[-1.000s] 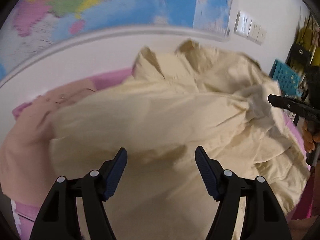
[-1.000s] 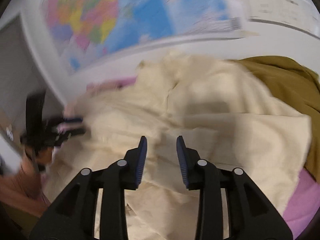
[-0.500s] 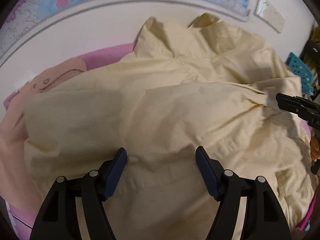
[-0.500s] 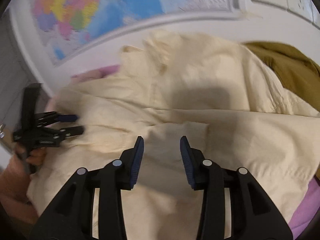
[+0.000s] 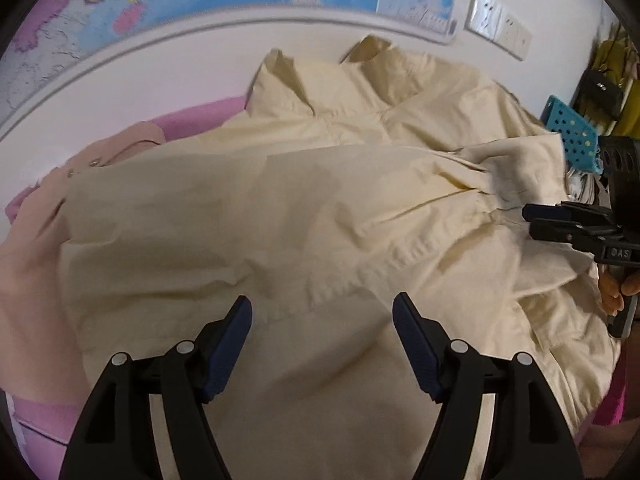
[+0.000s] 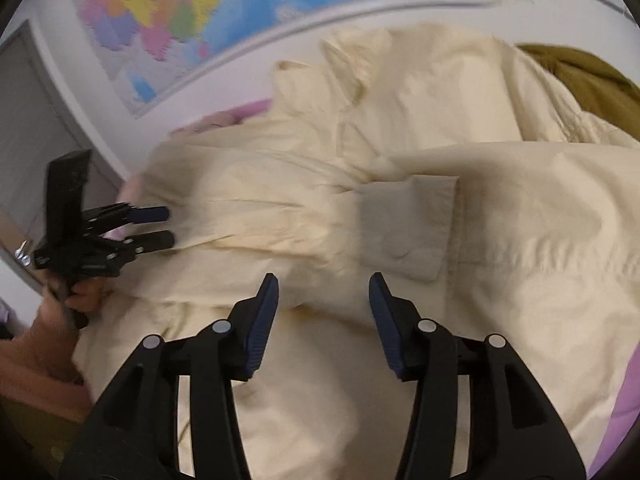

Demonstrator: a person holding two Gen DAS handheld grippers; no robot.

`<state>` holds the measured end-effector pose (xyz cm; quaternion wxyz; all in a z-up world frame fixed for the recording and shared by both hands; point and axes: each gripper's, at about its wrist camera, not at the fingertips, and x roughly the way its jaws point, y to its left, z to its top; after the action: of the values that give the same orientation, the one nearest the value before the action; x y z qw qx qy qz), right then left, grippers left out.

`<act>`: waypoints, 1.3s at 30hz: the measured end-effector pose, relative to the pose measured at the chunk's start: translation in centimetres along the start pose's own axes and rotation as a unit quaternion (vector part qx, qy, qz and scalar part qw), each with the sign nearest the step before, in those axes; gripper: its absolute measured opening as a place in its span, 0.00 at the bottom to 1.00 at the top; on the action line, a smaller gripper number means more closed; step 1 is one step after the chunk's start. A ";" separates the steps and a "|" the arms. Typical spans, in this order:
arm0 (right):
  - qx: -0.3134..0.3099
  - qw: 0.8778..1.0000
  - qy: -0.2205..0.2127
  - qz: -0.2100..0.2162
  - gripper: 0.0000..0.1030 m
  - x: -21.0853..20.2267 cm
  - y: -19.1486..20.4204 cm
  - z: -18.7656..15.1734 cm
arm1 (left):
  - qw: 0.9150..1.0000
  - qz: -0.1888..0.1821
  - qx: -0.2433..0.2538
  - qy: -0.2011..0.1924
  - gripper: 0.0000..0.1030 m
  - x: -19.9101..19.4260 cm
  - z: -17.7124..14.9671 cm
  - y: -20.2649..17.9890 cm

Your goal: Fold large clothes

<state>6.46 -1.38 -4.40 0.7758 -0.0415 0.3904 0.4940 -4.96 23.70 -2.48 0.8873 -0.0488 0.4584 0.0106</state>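
Cream shirt (image 5: 320, 208) lies crumpled beneath left gripper (image 5: 322, 312) and right gripper (image 6: 323, 290), both spread.

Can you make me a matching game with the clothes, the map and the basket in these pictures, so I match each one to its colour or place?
Things:
1. shirt
2. jacket
3. map
4. basket

Colour or place:
A. on the wall
B. blue with holes, far right in the left claw's view
C. pale yellow, spread out in the middle
D. olive brown, behind the shirt in the right claw's view

Pairs: 1-C, 2-D, 3-A, 4-B
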 end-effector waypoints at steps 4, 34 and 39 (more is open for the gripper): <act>-0.014 1.000 0.018 0.009 0.45 0.5 1.3 -2.0 | 1.000 -0.007 0.008 0.002 0.68 -1.1 -1.9 -0.5; 0.226 0.971 -0.070 -0.023 0.82 -14.0 -11.6 -16.3 | 0.983 -0.054 -0.175 -0.029 0.80 -10.2 -18.5 5.4; 0.225 0.972 -0.067 0.005 0.83 -13.9 -11.3 -17.4 | 0.978 -0.100 -0.179 -0.034 0.84 -10.2 -19.0 4.7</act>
<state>2.73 -25.13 -11.09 0.7874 0.1693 0.4385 0.3989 -26.59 26.79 -5.46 0.8759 -0.2520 0.4114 0.0055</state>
